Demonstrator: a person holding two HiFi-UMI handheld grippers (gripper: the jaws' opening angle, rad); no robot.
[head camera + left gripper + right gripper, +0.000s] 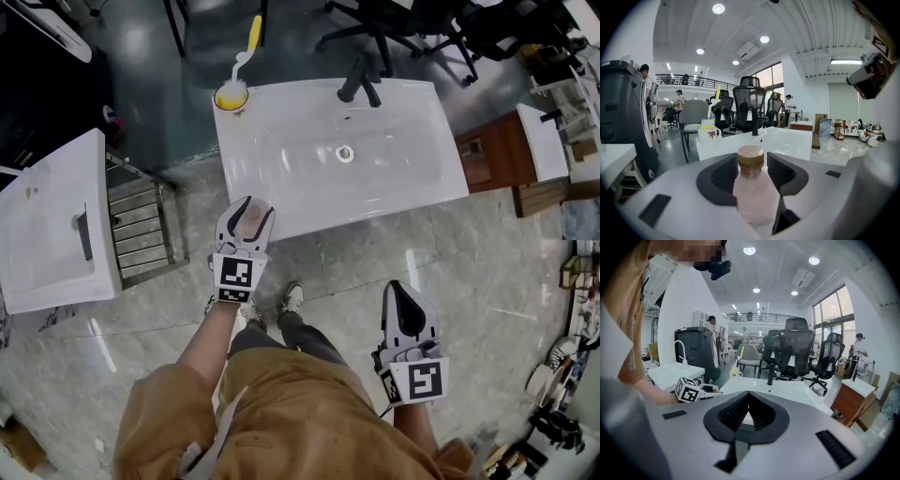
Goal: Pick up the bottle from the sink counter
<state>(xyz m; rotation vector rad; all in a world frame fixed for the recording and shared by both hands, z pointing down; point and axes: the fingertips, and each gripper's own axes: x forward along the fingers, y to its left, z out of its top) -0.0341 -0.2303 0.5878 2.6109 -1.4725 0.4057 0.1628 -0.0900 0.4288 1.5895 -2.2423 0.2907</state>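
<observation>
1. Bottle (251, 217) is a pinkish one with a brown cap. It stands upright at the front edge of the white sink worktop (319, 211), toward its left corner and well apart from the mug (231, 97) with the brush at the back.
2. My left claw (249, 208) is right around it. In the left gripper view the bottle sits dead centre between the two dark pads.
3. The jaws are apart, one on each side. I can see slim gaps next to the cap, so I wouldn't call it clamped yet. Whether the pads already brush the wider body lower down, I honestly can't tell.
4. My right claw (401, 291) hangs back near my leg, well clear of the worktop, with the jaws together and nothing in them.
5. So I reckon I'm at the grab step: lined up, not lifted, and the bottle looks like it's still on the worktop.
6. Next move as I see it is to squeeze the left claw until the pads bite the body, then lift straight up.
7. It's close to the front edge, so a sideways nudge before the grip is firm could tip it off.
</observation>
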